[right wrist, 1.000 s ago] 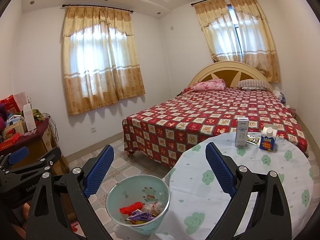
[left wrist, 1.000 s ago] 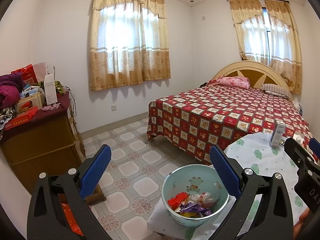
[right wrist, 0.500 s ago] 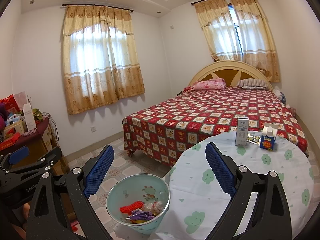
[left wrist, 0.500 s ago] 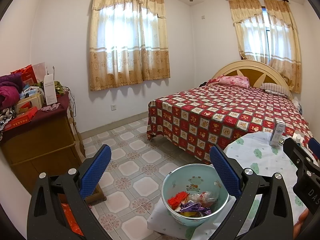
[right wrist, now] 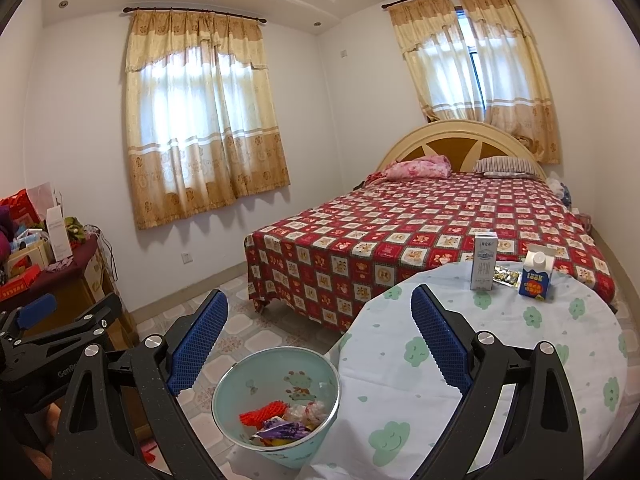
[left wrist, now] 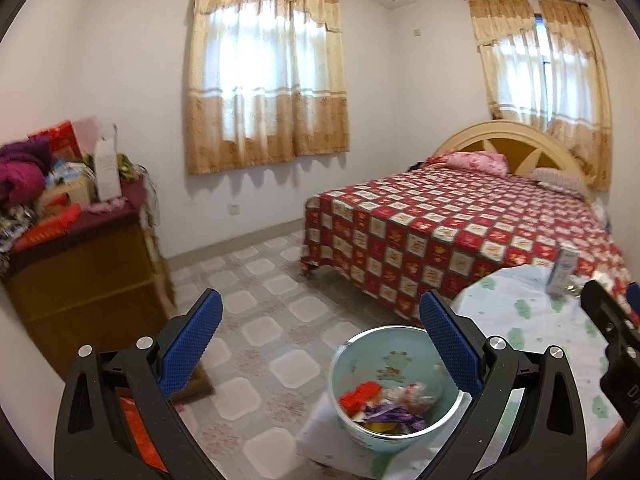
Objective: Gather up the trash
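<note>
A pale green bin holding red, purple and clear wrappers stands at the near left edge of a round table with a white cloud-print cloth; the bin also shows in the left wrist view. At the table's far side stand a tall white carton, a small blue and white carton and a flat wrapper between them. My left gripper is open and empty above the bin's left side. My right gripper is open and empty above the bin and the table edge.
A bed with a red checked cover stands beyond the table. A wooden cabinet piled with boxes and clothes stands at the left wall. Tiled floor lies between them.
The left wrist view has swung slightly left and down, with motion blur. The right gripper has barely moved. Both stay open.
</note>
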Demonstrator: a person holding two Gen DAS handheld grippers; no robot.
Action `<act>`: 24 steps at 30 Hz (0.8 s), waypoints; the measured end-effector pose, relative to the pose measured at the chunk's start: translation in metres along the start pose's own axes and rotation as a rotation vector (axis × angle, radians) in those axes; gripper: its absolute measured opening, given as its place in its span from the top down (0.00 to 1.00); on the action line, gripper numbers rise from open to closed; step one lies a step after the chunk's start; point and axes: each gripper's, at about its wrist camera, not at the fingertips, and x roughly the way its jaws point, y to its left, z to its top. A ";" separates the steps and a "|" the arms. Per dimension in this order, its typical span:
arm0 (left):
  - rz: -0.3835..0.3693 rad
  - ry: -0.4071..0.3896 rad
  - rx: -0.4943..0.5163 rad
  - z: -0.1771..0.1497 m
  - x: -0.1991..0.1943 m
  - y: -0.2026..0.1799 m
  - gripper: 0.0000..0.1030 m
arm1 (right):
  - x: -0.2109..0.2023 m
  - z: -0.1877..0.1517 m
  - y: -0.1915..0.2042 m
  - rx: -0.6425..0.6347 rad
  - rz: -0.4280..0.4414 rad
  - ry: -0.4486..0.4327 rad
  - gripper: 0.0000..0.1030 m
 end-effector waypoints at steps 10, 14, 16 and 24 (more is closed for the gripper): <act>-0.021 0.009 0.027 -0.004 0.003 -0.006 0.06 | 0.001 0.000 -0.001 0.007 -0.006 0.008 0.11; 0.011 0.009 0.032 -0.004 0.004 -0.007 0.06 | 0.002 0.000 -0.003 0.013 -0.011 0.012 0.11; 0.015 0.019 0.018 -0.004 0.006 -0.005 0.06 | 0.003 0.000 -0.004 0.018 -0.013 0.015 0.11; 0.013 0.027 0.009 -0.004 0.010 -0.001 0.06 | 0.006 -0.001 -0.007 0.027 -0.025 0.028 0.11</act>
